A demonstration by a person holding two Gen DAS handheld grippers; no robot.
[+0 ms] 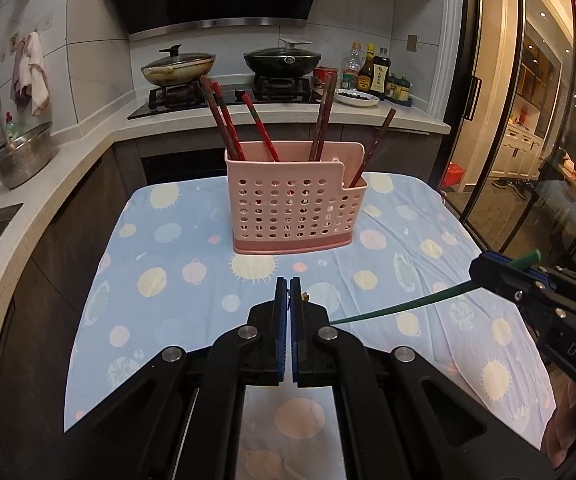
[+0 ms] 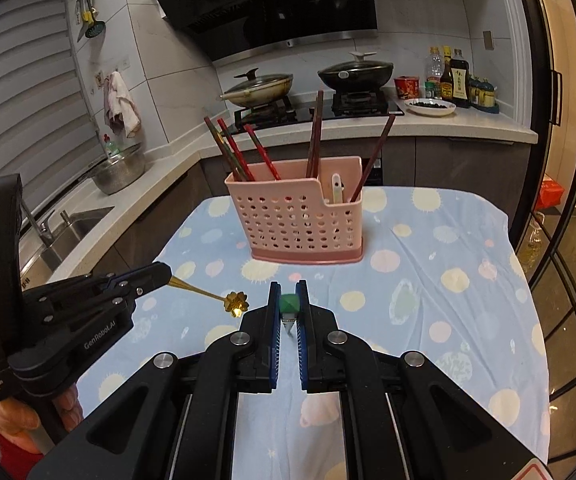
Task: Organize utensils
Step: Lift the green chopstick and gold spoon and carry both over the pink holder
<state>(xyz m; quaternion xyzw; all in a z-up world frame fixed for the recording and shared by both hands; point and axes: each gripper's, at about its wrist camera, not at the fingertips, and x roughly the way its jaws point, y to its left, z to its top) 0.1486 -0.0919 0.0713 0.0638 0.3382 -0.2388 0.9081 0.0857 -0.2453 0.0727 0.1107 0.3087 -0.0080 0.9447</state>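
Gold spoon: the small gold metal spoon with a flower-shaped bowl (image 2: 235, 302) sticks out past the tip of the left gripper (image 2: 159, 274), up off the cloth.
Green stick: the thin green plastic utensil (image 1: 404, 306) has its end pinched in the right gripper (image 2: 289, 307).
Left gripper: closed tight on the gold spoon's handle.
Right gripper: closed on the green stick.
Done: red and brown wooden chopsticks (image 1: 223, 120) already stand in the pink plastic holder with holes (image 1: 292, 208).
Left to do: both held things must still go in the holder, which sits ahead of both grippers on the blue spotted cloth (image 1: 167, 280).
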